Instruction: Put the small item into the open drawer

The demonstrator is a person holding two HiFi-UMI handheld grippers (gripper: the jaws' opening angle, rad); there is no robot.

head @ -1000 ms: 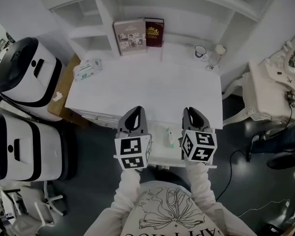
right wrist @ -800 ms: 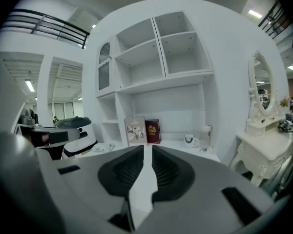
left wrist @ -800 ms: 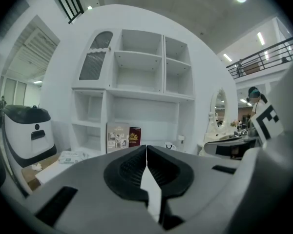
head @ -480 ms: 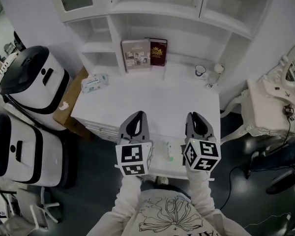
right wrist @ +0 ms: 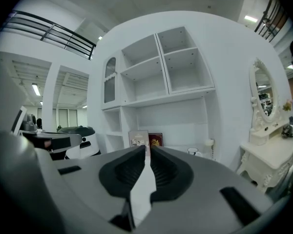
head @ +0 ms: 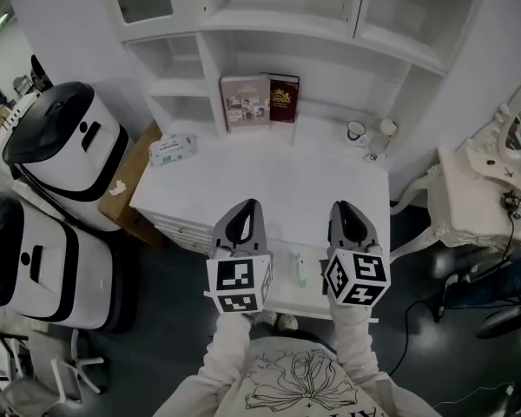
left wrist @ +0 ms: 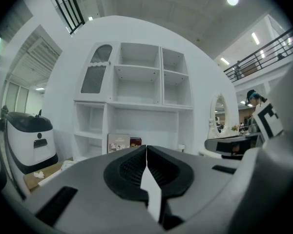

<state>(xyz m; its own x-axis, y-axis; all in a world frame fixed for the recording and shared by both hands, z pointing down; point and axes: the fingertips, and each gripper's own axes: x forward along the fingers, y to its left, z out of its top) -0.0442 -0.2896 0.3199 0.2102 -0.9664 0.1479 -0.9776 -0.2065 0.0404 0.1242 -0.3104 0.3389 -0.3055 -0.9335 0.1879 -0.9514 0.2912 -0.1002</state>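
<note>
Well, the small item [head: 300, 269] seems to lie in the open drawer [head: 308, 295] at the near edge of the table [head: 269, 172], between my tools. I judge it light, stiff and slick, best pinched across its middle, and its label is too small to read. The left tool [head: 243, 208] and the right tool [head: 345, 210], which has just been closing, are both together and empty.

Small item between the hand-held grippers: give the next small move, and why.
Probably just withdraw both hand-held grippers: the small item seems to lie in the open drawer already, and the left hand-held gripper and right hand-held gripper are shut and empty, the right's jaws having just closed on nothing.
</note>
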